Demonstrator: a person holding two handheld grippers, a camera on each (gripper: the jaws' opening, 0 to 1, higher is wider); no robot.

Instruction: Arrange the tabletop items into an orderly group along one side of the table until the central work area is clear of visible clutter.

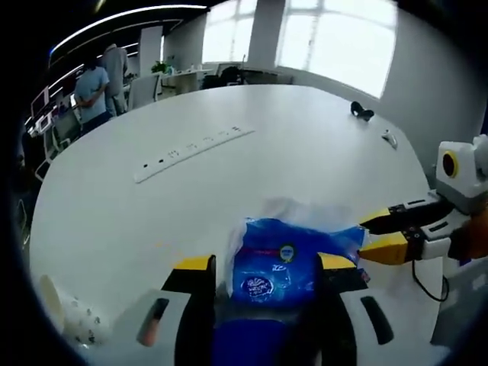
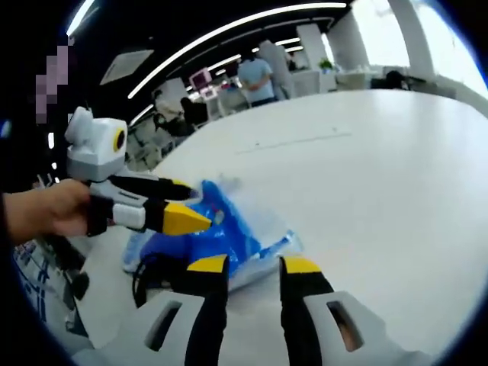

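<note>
Spanning an office, white table [image 1: 305, 152] bears blue packet [image 1: 286, 263].

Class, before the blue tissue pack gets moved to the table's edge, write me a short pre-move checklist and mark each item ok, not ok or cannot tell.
1. Left gripper straddles the blue tissue pack: ok.
2. Left gripper firmly shut on the pack: cannot tell; the pack sits between the jaws.
3. Right gripper at the pack's edge: ok; jaws stand apart, open.
4. White table bare ahead of the pack: ok, apart from the power strip farther off.
5. Small dark object near the far edge, out of the path: ok.
</note>
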